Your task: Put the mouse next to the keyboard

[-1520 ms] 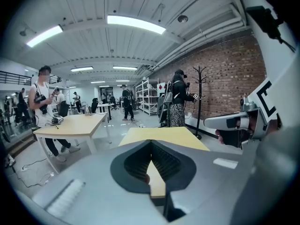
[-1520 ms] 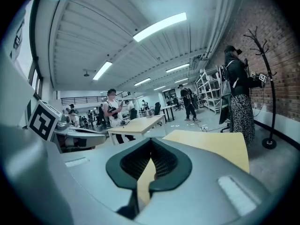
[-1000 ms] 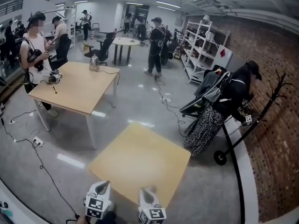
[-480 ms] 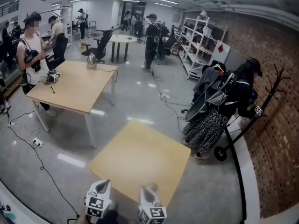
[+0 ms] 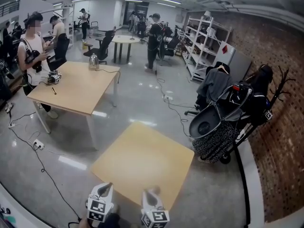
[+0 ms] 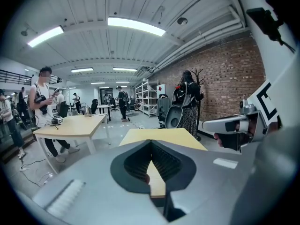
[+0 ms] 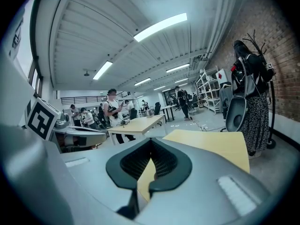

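Head view: the left tool (image 5: 105, 189) and right tool (image 5: 151, 194) stay low just off the worktop's (image 5: 142, 160) near corner, while the person (image 5: 260, 87) by the brick wall has straightened and tipped the chair (image 5: 209, 122) seat toward us. Left gripper view: jaws pressed together, nothing between them. Right gripper view: the same, narrow and empty; no view shows the mouse.

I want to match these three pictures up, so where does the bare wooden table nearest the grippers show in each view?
Head view: the near table lies low at centre.
Left gripper view: the table sits just below centre.
Right gripper view: the table sits right of centre, in the lower half.
Shared landmark: the brick wall, on the right in all three.
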